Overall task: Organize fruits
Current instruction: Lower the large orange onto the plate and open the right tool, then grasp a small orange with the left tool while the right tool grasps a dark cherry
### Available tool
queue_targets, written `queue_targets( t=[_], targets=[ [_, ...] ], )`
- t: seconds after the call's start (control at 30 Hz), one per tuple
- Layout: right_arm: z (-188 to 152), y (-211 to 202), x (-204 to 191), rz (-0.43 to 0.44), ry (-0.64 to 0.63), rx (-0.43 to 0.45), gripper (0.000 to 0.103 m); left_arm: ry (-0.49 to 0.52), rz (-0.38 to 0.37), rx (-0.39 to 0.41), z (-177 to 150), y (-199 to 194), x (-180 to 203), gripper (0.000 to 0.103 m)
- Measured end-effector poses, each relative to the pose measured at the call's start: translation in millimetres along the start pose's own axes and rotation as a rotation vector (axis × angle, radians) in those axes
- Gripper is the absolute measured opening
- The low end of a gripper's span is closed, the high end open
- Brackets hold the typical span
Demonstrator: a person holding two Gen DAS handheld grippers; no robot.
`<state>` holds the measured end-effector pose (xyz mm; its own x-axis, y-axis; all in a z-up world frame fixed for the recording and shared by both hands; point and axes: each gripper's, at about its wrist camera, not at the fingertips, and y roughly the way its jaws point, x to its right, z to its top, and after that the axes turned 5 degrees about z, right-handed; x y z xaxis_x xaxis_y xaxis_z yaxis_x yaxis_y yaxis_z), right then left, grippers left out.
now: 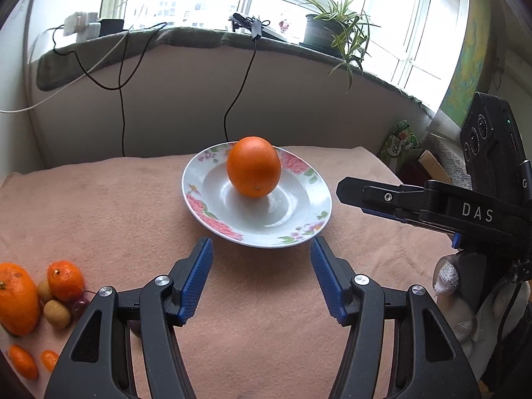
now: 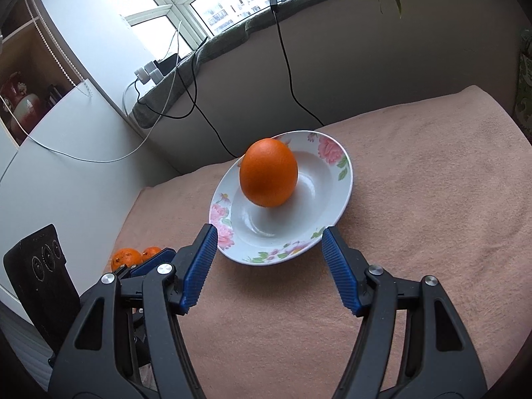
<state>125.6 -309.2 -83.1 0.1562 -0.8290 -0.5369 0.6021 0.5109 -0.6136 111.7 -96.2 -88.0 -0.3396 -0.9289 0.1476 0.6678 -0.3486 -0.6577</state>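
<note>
The orange [image 1: 253, 167] sits alone in the well of the flowered plate [image 1: 317, 207], a little toward the far rim, and we read the dished centre as the reason it stays put there instead of rolling off across the pink cloth on the table [image 1: 116, 206]. We hold both tools short of the plate, each with its blue pads spread wide and nothing between them: the left tool [image 1: 262, 272] faces the near rim, and the right tool [image 2: 270, 267] does the same from a slightly different angle, its fingers framing the plate's near edge without touching it. The rest of the fruit waits in a loose cluster at the left edge of the cloth, well apart from the plate: 2 more oranges [image 1: 16, 299], 2 small elongated orange fruits [image 1: 22, 361], and some pale round ones [image 1: 57, 313] that may be longans, though the lens edge blurs them. We judge that the plate is the collecting spot, so 1 fruit is placed and the cluster is left; the left tool, being nearer to it, seems the natural one to fetch the next piece.
</note>
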Motion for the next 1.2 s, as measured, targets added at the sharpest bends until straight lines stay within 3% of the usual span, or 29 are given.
queue_targets(
  t=[0.03,0.1,0.17,0.6,1.03,1.2],
  targets=[
    [-0.9,-1.0,-1.6,-0.003,-0.006,0.002,0.069,0.002,0.006,0.003,-1.3,-2.5,-0.3,0.061],
    [-2.4,-2.7,-6.0,-0.005,-0.019,0.014,0.083,0.003,0.029,0.010,-3.7,-7.6,-1.3,0.074],
    [-5.3,-6.2,-9.8,-0.010,-0.036,0.032,0.087,0.000,0.051,0.020,-6.0,-13.8,-3.4,0.076],
    [-24.1,1.5,-30.5,0.005,-0.142,0.016,0.087,-0.016,0.233,0.056,-38.4,-63.9,-31.4,0.076],
    [-49.6,33.7,-82.7,0.042,-0.333,-0.091,0.087,-0.195,0.483,0.039,-93.4,-110.1,-91.2,0.076],
    [-62.2,45.3,-103.9,0.044,-0.423,-0.112,0.087,-0.294,0.511,0.024,-111.6,-118.8,-116.3,0.076]
  ],
)
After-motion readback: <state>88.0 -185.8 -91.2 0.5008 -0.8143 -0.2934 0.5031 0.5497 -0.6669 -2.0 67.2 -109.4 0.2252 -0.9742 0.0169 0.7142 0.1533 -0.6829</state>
